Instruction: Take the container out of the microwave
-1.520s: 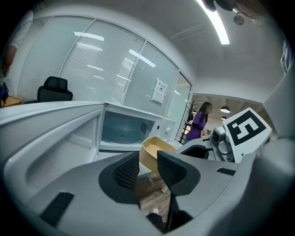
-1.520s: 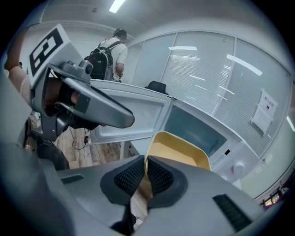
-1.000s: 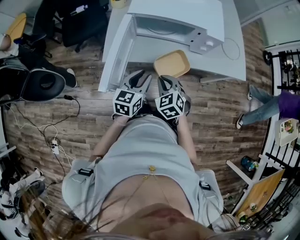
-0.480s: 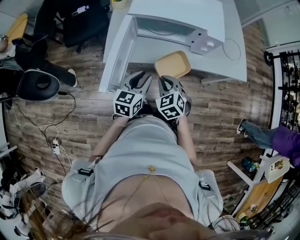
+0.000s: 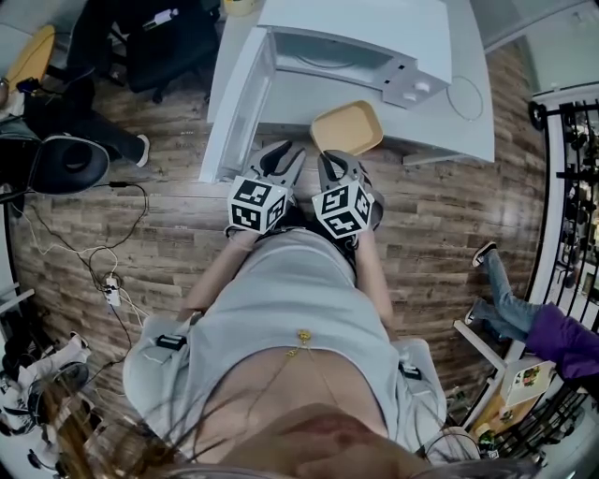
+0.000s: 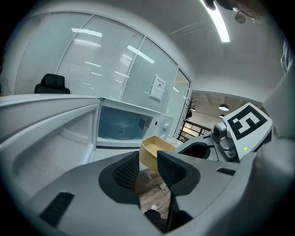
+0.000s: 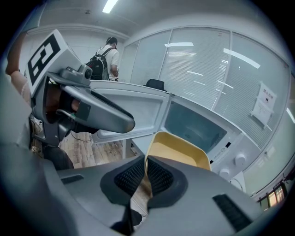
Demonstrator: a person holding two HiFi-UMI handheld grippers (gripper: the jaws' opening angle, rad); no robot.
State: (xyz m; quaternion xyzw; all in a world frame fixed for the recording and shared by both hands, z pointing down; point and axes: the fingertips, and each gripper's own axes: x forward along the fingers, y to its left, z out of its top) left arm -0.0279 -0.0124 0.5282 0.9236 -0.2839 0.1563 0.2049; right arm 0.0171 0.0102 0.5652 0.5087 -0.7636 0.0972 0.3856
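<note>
In the head view the yellow container lies just ahead of the right hand-held gripper, outside the open microwave, with its long side across the jaws. In the left gripper view the left hand-held gripper stands apart and empty, and the container is ahead to its right. In the right gripper view the right jaws are clamped on the container's near rim, so the right hand seems the better placed of the two.

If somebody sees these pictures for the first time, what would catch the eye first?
The yellow container stands out, held by its rim in the shut right tool, just in front of the white microwave. The microwave's door stands wide open at the left, and the left tool is open and empty.
</note>
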